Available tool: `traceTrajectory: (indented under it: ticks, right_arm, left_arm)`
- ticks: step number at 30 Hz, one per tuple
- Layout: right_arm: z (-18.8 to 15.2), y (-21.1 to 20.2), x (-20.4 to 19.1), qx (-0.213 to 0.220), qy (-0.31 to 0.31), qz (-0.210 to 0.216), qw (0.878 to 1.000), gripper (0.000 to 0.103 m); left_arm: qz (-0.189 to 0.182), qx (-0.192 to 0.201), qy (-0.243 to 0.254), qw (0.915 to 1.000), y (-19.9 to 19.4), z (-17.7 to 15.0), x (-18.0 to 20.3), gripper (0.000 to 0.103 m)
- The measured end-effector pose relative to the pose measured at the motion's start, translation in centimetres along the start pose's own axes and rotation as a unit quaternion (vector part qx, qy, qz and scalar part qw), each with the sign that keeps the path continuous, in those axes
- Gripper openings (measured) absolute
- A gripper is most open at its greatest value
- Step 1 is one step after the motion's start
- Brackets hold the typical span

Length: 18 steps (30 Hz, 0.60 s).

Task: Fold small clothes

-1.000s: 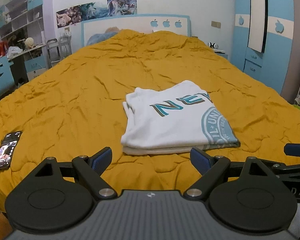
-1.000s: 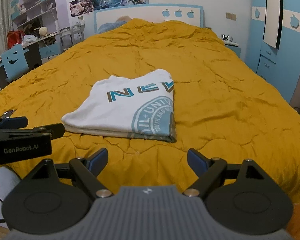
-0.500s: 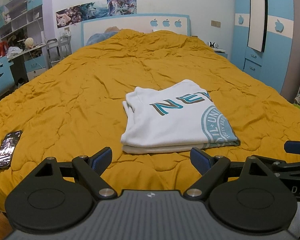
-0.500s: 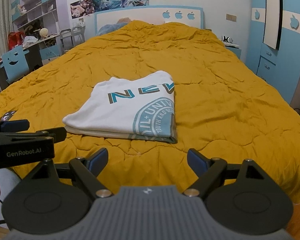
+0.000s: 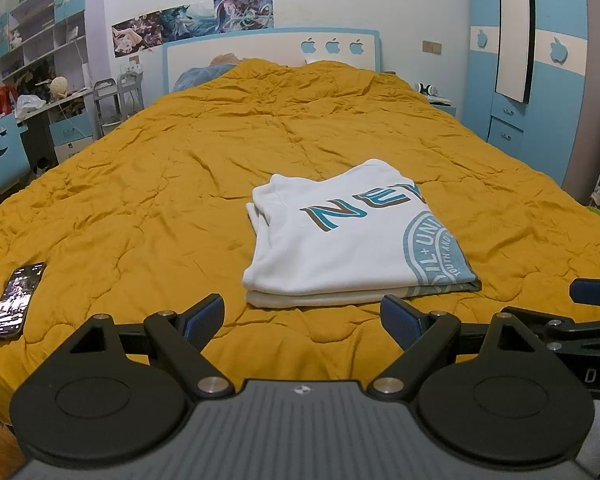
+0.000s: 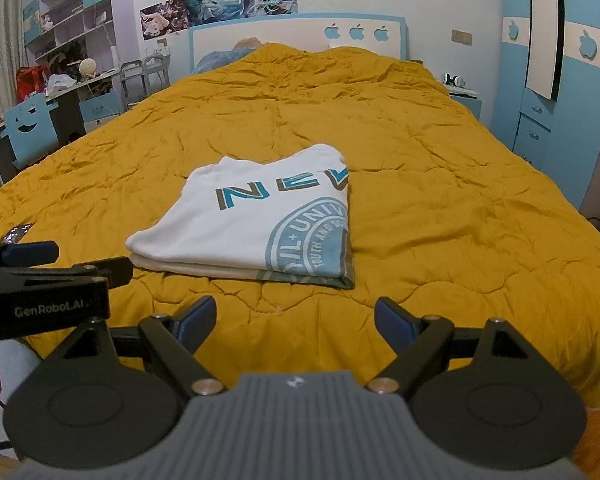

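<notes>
The left tool (image 5: 302, 314) and right tool (image 6: 294, 314) both gape wide, holding and touching nothing. The folded white shirt (image 5: 352, 240) lies flat on the yellow bed (image 5: 160, 184), just beyond their tips.

The folded shirt (image 5: 340, 248) shows only part of its print: the lettering breaks off at the fold. The phone (image 6: 17, 233) is half hidden behind the left tool (image 6: 56, 264), whose body the picture edge cuts off. The phone's screen (image 5: 16, 300) is too small to read.
</notes>
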State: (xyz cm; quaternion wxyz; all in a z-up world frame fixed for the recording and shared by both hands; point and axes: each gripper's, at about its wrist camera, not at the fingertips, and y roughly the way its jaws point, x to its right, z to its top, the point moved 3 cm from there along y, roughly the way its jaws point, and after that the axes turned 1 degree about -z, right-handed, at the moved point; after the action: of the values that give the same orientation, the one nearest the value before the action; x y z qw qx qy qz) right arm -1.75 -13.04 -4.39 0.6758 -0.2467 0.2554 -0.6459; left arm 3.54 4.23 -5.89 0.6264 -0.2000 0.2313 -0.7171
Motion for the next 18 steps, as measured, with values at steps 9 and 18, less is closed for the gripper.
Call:
traceTrajectory:
  ticks: [9,18]
  right_arm:
    - [0.03,0.12,-0.16,-0.005,-0.001,0.003,1.000,0.082]
    - [0.08,0.22,-0.15,-0.006,-0.003,0.004,1.000,0.082]
  left_arm:
    - [0.000,0.000,0.001,1.0000,0.02,0.00,-0.08,0.102]
    - [0.000,0.000,0.001,1.0000,-0.01,0.01,-0.06,0.102]
